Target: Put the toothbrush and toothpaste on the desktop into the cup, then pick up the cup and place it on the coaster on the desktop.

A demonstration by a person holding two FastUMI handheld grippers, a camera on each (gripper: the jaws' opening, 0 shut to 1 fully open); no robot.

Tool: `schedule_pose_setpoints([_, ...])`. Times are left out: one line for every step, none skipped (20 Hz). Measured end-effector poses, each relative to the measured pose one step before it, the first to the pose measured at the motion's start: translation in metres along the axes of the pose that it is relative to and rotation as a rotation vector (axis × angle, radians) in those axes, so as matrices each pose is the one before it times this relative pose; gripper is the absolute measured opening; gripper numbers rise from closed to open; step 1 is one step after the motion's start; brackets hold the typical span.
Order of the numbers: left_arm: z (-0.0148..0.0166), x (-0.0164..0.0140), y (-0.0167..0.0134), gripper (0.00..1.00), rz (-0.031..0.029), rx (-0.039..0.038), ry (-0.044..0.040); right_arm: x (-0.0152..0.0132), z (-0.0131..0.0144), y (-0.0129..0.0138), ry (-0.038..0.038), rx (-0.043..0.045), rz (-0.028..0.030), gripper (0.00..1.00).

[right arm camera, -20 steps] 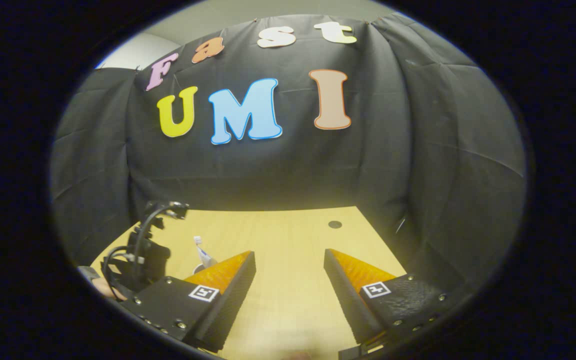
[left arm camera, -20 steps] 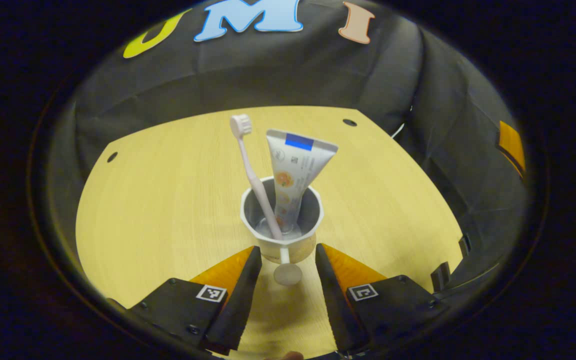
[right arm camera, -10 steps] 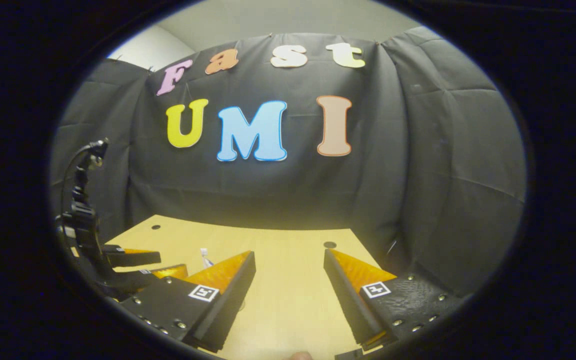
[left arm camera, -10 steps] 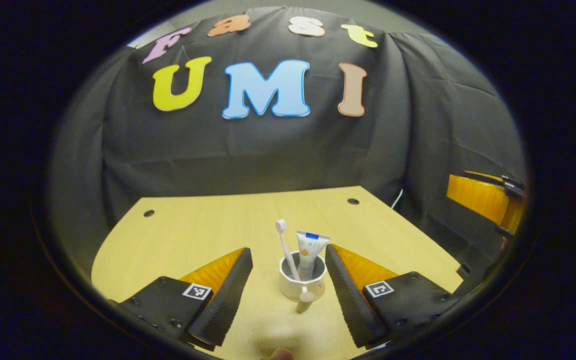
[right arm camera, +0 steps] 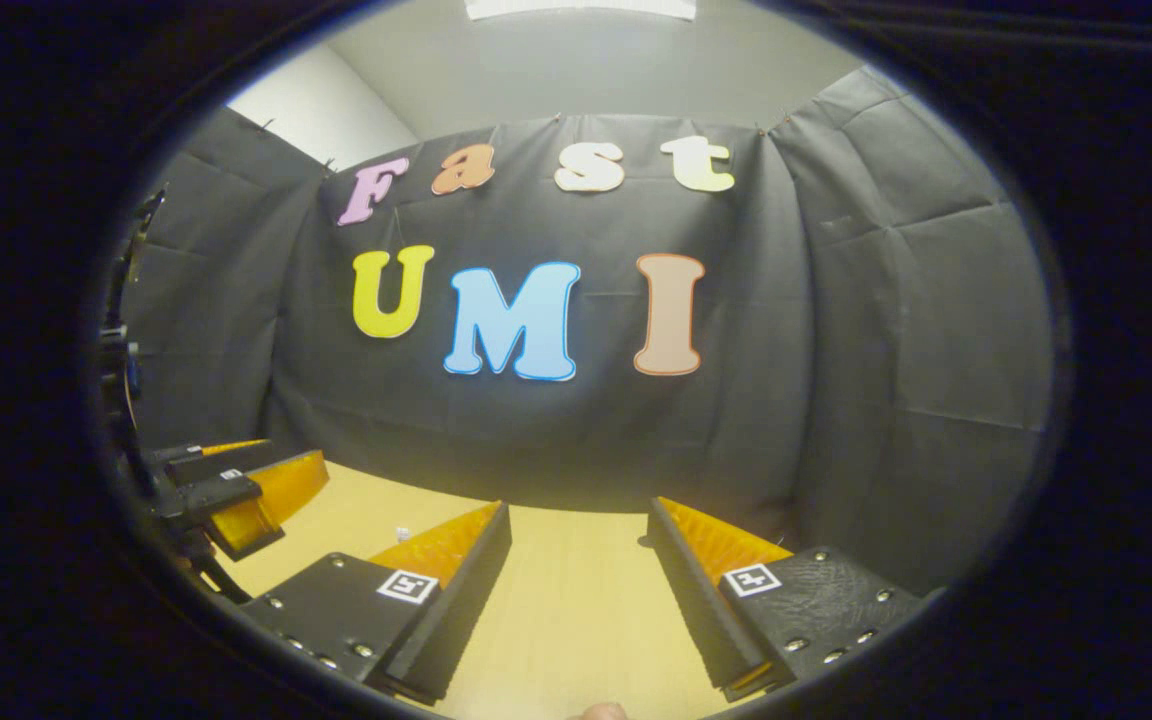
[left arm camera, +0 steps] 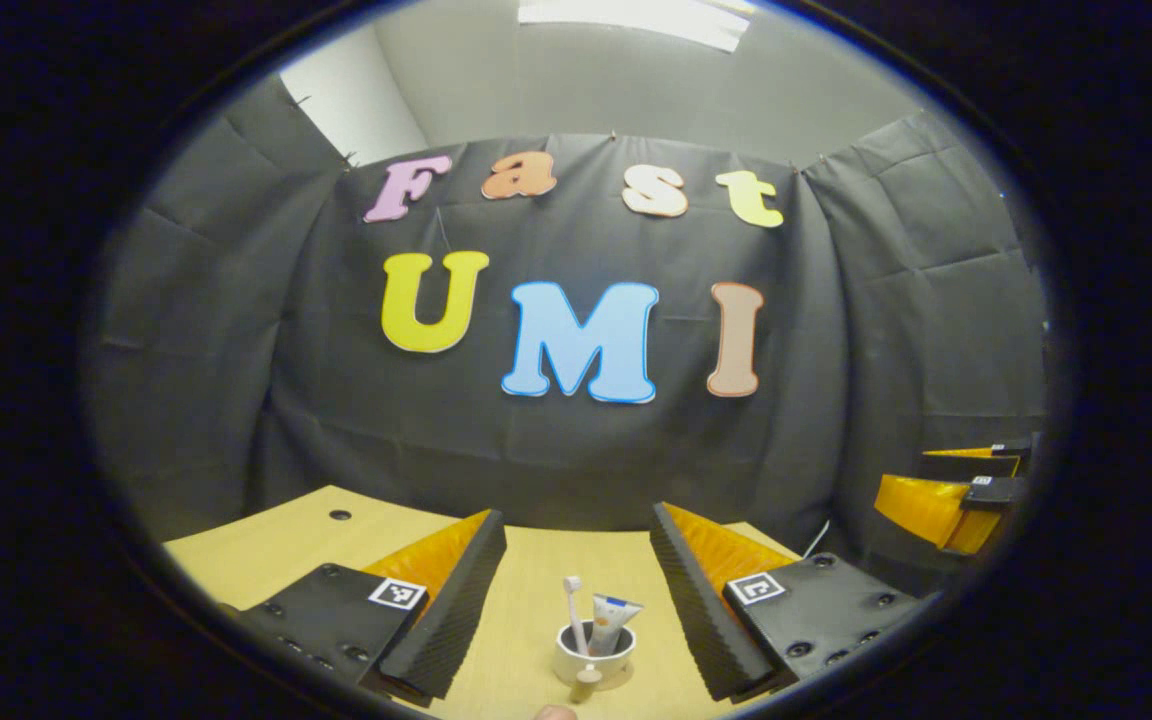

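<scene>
1. At the bottom of the left gripper view, the left hand-held gripper (left arm camera: 576,600) has its two orange-backed fingers spread wide apart, nothing between the pads – it holds nothing.
2. Between and below those fingers, apart from both, the white cup (left arm camera: 593,657) stands upright on the yellow wooden surface (left arm camera: 266,545).
3. Inside the cup: the toothbrush (left arm camera: 574,612), bristle head up, on the left; the toothpaste (left arm camera: 610,622) tube beside it on the right, crimped end up. Both lean slightly and stick out over the rim.
4. A small round stub with a pale disc (left arm camera: 586,682) sits against the cup's near side; I cannot tell what it is. Whether a coaster lies under the cup cannot be told.
5. At the right edge of the same view, the right hand-held gripper (left arm camera: 948,492) shows from the side, off the edge of the surface.
6. In the right gripper view, the right hand-held gripper's own fingers are likewise wide apart and empty, over bare surface.
7. Left edge of that view: the left hand-held gripper, orange and black, with its cabled black body rising above it – well apart from the right one.
8. Behind everything hangs the black cloth wall (right arm camera: 836,350); a pale ceiling with a light panel (left arm camera: 626,15) shows above it.
</scene>
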State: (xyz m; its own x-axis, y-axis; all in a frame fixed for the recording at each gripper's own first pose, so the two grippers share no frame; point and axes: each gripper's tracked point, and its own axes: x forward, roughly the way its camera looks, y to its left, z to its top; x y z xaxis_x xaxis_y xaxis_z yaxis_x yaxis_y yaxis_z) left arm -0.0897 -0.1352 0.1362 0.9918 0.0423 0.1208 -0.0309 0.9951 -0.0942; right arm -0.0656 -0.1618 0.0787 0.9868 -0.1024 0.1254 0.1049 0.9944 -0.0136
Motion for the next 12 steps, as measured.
schedule_pose_setpoints([0.00078,-0.00711,-0.00706,0.93,0.01190,0.00563,-0.01855,-0.00202,0.00105,-0.00691,-0.00916,-0.00775,0.00195,0.88])
schedule_pose_setpoints([0.00036,-0.00404,-0.01061,0.93,0.00633,0.00828,-0.00947,-0.00149,0.00135,-0.00807,-0.00901,-0.00803,-0.00112,0.88])
schedule_pose_setpoints([0.00067,-0.00284,-0.01117,0.94,0.00545,0.00775,-0.00451,-0.00099,0.00114,-0.00680,-0.01214,-0.00266,0.00437,0.86])
schedule_pose_setpoints([0.00037,0.00082,-0.00996,0.94,0.00394,0.00199,-0.00079,-0.00093,0.00281,-0.00614,-0.01007,0.00231,0.00747,0.88])
schedule_pose_setpoints([-0.00135,0.00014,-0.01107,0.94,0.00222,-0.00487,0.00061,-0.00121,-0.00023,-0.00691,-0.00519,0.00399,0.00980,0.88])
schedule_pose_setpoints([-0.00024,0.00023,-0.01019,0.94,0.00494,-0.01152,-0.00257,-0.00064,-0.00030,-0.00966,-0.00225,0.00626,0.00504,0.88])
schedule_pose_setpoints([-0.00015,0.00307,-0.00964,0.94,0.00182,-0.01559,-0.00259,0.00011,-0.00109,-0.01023,-0.00082,0.00807,0.00254,0.86])
schedule_pose_setpoints([-0.00154,0.00169,-0.00990,0.94,0.00622,-0.01679,-0.00432,-0.00063,-0.00105,-0.01165,-0.00151,0.00778,-0.00068,0.88])
schedule_pose_setpoints([-0.00330,0.00014,-0.01125,0.94,0.00369,-0.01871,-0.00230,-0.00212,-0.00264,-0.01477,0.00088,0.00602,-0.00522,0.88])
schedule_pose_setpoints([-0.00436,0.00005,-0.01155,0.94,0.00927,-0.01580,0.00255,-0.00010,-0.00159,-0.01399,-0.00420,0.00599,-0.00671,0.88])
schedule_pose_setpoints([-0.00704,-0.00046,-0.01023,0.94,0.01000,-0.01391,0.00655,-0.00096,-0.00003,-0.01358,-0.01038,0.00743,-0.00358,0.88])
schedule_pose_setpoints([-0.00440,0.00222,-0.01107,0.94,0.00744,-0.01347,0.00205,-0.00241,-0.00232,-0.01365,0.00121,0.00379,-0.00389,0.87])
